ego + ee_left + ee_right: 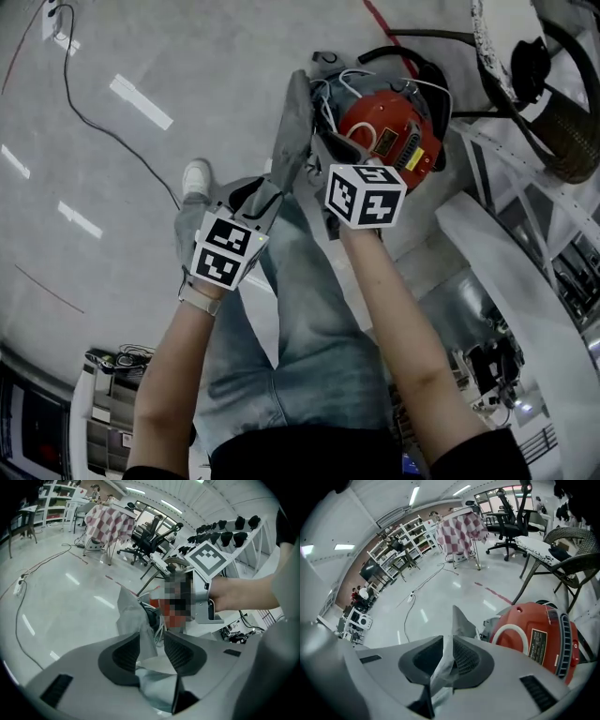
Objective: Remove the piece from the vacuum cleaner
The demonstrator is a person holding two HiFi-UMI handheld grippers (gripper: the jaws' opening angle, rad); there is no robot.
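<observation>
**Head view.** Vacuum cleaner (389, 131): rounded red plastic body with black trim and a yellow label, standing on the floor (112, 141) at the far side, right of centre. The floor is smooth, glossy and grey, with a thin dark cable (94, 122) trailing across it. Cloth piece (292, 122): limp grey fabric, long and narrow, rising from the cleaner's left side. Left tool (265, 195) and right tool (330, 148): grey moulded shells, each carrying a black-and-white marker cube, both reaching to the cloth. Blue jeans (309, 319) and a white shoe (196, 176) lie below them.

**Left gripper view.** Left tool (152, 644): ribbed dark pads standing well apart. The crumpled cloth piece (133, 616) lies between them against the left pad, with a gap at the right pad, so it is not pinched.

**Right gripper view.** Right tool (451, 656): pads closed narrowly on a folded edge of the cloth piece (459, 620), which stands up to a point beyond them. The vacuum cleaner (534, 639) sits just right, with a white ring (511, 632) and a black plate (539, 646) on it. A checked tablecloth (461, 531) is far behind.
</observation>
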